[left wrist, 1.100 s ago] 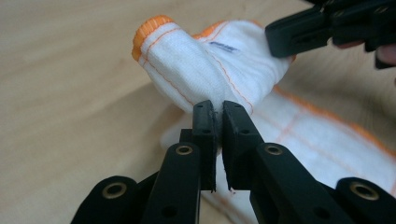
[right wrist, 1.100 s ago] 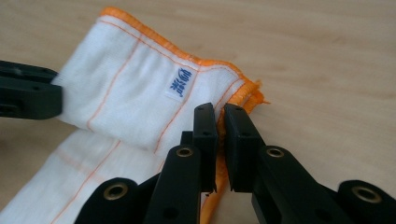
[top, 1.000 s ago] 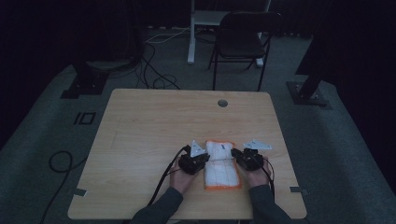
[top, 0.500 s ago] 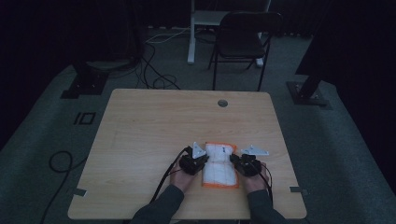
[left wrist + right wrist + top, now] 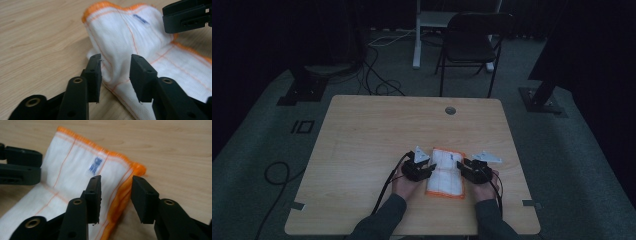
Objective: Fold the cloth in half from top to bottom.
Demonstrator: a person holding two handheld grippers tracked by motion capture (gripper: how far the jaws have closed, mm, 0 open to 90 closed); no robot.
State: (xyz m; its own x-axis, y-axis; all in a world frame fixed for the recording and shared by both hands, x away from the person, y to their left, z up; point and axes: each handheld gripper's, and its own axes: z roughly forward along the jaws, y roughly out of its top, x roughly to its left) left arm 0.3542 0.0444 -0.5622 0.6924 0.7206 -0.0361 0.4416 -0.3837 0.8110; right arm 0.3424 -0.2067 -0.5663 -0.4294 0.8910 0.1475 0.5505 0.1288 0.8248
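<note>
i'm holding my left gripper (image 5: 115, 75) with its jaws parted a moderate way, straddling a raised fold of the white cloth with orange trim (image 5: 130, 40) — the fabric is bulging up between the pads, and i can't tell whether either pad is pressing it. my right gripper (image 5: 116, 196) is standing about as far open, its jaws bracketing the cloth's orange-hemmed edge (image 5: 120, 195) near the corner, just below the small blue label (image 5: 94, 166); nothing is clamped there.

from the high view the cloth (image 5: 446, 172) is lying flat on the wooden table (image 5: 377, 130) near my side, between my two hands, with the left gripper (image 5: 418, 169) at its left edge and the right gripper (image 5: 474, 170) at its right edge. the tabletop is stretching bare ahead of the cloth toward the far edge — a round grommet hole (image 5: 450, 110) is sitting near that far edge, and a folding chair (image 5: 472, 45) is standing beyond it.
</note>
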